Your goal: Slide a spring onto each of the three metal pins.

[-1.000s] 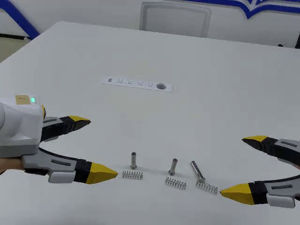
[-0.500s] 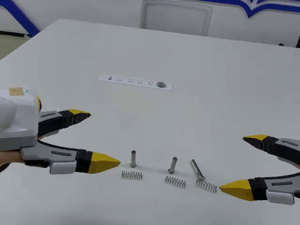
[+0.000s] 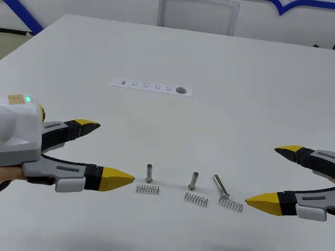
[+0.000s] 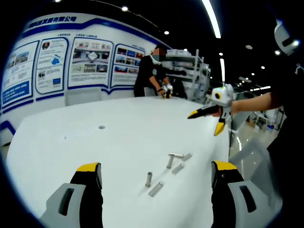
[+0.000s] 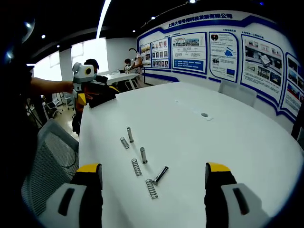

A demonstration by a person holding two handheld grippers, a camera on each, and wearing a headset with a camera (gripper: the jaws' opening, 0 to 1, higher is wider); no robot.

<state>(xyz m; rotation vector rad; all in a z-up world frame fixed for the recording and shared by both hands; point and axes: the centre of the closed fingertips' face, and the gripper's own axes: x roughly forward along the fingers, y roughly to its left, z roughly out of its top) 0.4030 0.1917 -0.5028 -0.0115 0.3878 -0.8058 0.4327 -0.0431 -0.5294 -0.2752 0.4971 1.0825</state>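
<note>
Left gripper (image 3: 114, 151) and right gripper (image 3: 262, 175) hover, jaws released wide — three springs (image 3: 196, 198) lie beside three pins (image 3: 193, 181) on the desk (image 3: 220, 120).

Two upright pins (image 3: 149, 172), one toppled pin (image 3: 220, 186), three springs (image 3: 196, 198) alongside

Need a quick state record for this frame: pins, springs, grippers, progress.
pins: left pin and middle pin standing; right pin lying on its side
springs: left spring, middle spring, right spring, each flat on the table by its pin
left gripper: open, empty, left of the row
right gripper: open, empty, right of the row
background: power strip farther back
progress: no spring on a pin
</note>
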